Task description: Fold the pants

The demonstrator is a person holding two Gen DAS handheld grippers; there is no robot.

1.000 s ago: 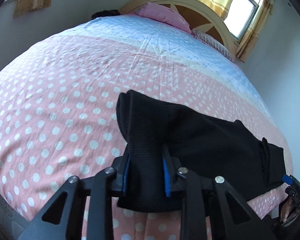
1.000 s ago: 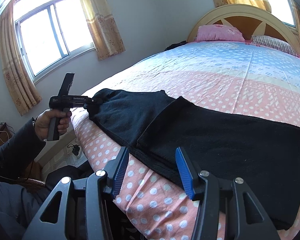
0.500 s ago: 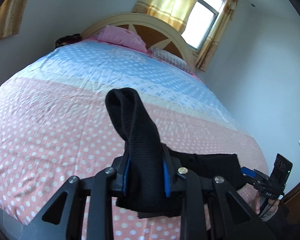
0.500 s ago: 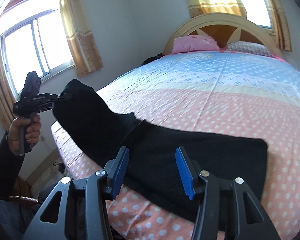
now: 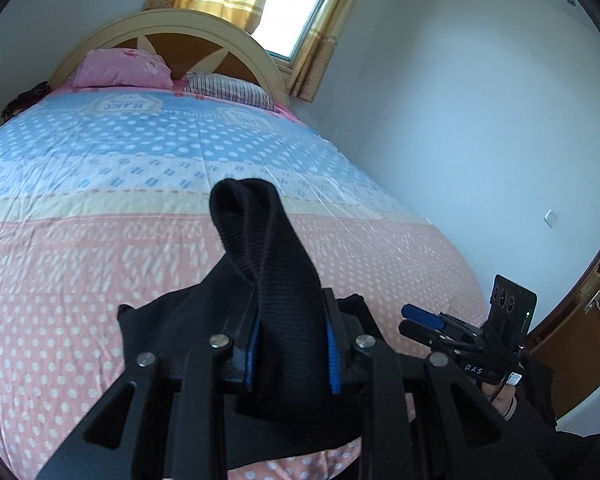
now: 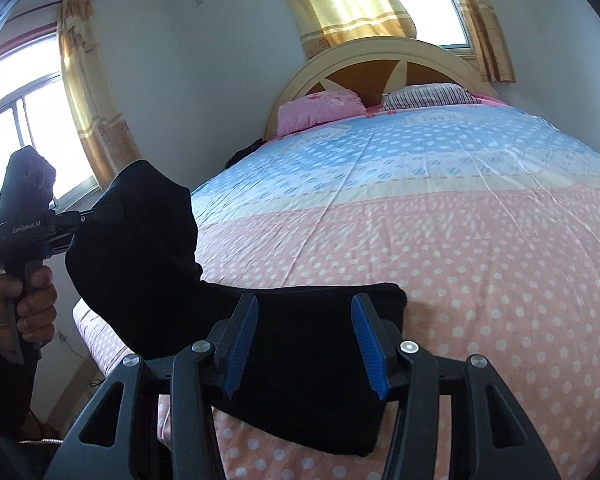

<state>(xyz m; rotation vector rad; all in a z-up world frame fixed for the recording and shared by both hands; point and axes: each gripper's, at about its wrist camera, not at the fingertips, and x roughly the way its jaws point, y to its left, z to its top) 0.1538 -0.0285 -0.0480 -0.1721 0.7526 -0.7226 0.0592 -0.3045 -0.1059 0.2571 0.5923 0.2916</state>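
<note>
Now that the left gripper [image 5: 292, 350], clamped on the black knit pants [image 6: 300, 360], has swung one end up and over, a fold is forming ahead of the empty, half-open right gripper [image 6: 304, 344].

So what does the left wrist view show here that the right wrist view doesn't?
Only the left wrist view shows the left gripper close up, pads clamped on a raised fold of the black pants, plus a wooden door at right. Only the right wrist view shows the right gripper with jaws apart above the pants' lying end, the hand holding the left tool, and a side window. Both show the polka-dot bedspread, pink pillow, striped pillow and headboard.
</note>
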